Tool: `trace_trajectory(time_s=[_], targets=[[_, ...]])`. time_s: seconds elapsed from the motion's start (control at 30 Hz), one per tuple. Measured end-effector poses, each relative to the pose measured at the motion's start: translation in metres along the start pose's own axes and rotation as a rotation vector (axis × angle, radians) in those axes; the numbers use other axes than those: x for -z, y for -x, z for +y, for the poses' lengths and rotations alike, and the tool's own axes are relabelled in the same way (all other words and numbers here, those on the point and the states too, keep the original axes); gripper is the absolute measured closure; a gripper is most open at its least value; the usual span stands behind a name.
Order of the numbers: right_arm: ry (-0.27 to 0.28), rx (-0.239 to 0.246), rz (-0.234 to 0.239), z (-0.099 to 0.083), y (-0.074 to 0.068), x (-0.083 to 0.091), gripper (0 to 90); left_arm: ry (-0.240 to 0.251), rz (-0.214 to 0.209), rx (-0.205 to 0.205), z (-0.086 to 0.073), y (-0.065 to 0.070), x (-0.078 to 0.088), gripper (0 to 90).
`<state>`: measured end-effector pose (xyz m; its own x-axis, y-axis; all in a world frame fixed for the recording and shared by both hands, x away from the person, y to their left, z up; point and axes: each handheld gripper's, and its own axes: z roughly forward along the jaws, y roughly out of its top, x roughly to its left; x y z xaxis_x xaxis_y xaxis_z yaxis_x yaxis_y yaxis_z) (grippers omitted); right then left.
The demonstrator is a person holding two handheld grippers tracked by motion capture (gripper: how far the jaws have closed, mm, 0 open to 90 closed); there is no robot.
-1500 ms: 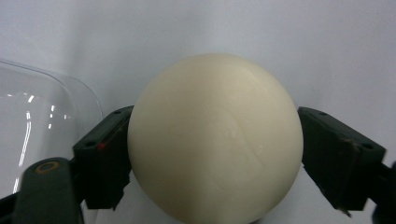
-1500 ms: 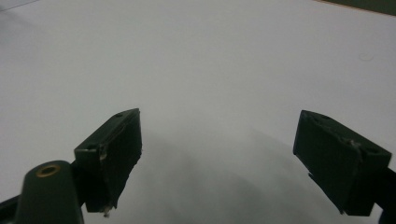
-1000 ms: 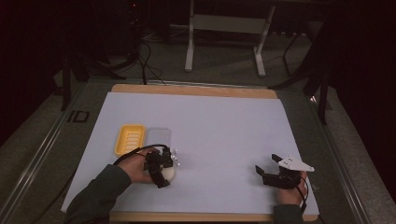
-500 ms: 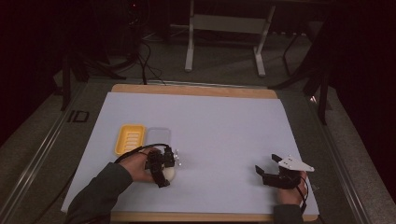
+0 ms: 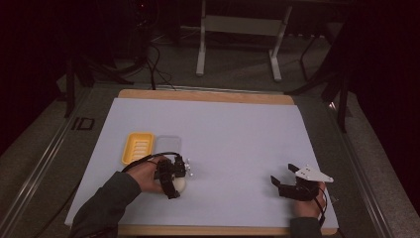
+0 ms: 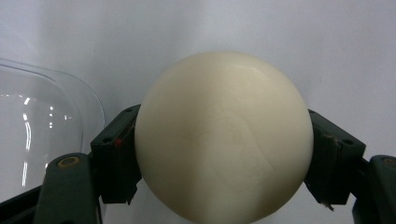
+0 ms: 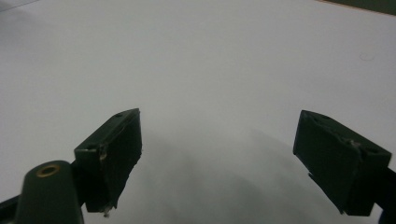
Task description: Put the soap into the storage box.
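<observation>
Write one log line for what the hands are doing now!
left gripper: shut on soap | right gripper: open | tray: yellow

The ball [image 6: 224, 137] is cream-white, smooth and matt, with a faint curved seam on its front. It sits between the two black jaws of the left gripper [image 5: 174, 181], whose pads press its left and right sides. On the white table cover [image 5: 237, 134] it lies near the front edge, toward the left corner, just beside a clear lid [image 6: 42, 135].
</observation>
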<state>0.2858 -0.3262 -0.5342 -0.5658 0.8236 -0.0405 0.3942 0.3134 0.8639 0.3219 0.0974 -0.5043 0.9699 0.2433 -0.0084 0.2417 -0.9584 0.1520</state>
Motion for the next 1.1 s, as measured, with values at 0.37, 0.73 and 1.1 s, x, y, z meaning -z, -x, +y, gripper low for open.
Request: trace_trajectory(time_s=[0.37,0.73,1.1], targets=[[-0.001,0.0,0.0,0.0,0.0,0.0,15.3,0.009,-0.005,0.008,-0.003,-0.003,0.004,25.1],[0.001,0.002,0.0,0.0,0.0,0.0,15.3,0.019,0.005,0.016,-0.005,-0.007,0.018,25.1],[0.001,0.002,0.0,0.0,0.0,0.0,15.3,0.029,0.017,0.027,-0.008,-0.011,0.026,25.2]])
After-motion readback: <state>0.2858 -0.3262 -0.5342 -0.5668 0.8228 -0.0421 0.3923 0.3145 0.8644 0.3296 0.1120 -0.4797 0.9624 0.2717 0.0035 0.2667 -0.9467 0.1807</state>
